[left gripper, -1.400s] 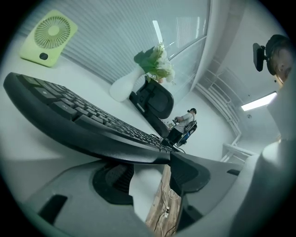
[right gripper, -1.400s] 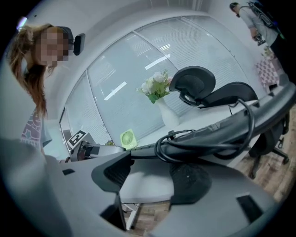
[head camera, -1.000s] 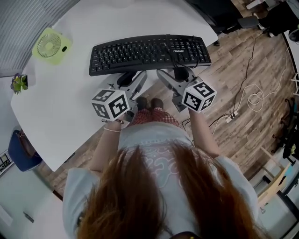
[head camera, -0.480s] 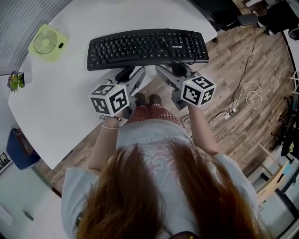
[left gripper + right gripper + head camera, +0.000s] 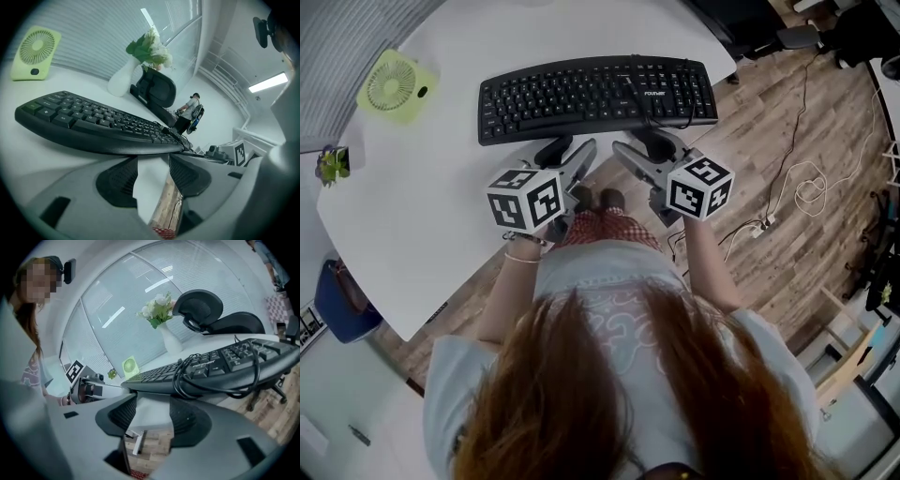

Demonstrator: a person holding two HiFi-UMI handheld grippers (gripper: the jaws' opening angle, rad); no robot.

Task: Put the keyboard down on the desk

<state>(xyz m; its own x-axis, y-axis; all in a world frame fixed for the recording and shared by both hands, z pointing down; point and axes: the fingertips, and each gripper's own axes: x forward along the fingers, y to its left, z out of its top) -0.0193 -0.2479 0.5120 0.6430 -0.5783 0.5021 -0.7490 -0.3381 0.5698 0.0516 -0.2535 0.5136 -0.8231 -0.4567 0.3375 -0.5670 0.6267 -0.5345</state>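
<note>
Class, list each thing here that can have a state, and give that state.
keyboard: flat on the desk, in neither gripper
keyboard cable: coiled on the keys
fan: upright; running or not, unclear
left gripper: open, empty, jaws just opening
right gripper: open, empty, jaws just closing

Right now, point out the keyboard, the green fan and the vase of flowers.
keyboard [image 5: 572,98], head view, middle of its keys.
green fan [image 5: 391,86], head view, centre of its grille.
vase [image 5: 121,80], left gripper view, its white body.
</note>
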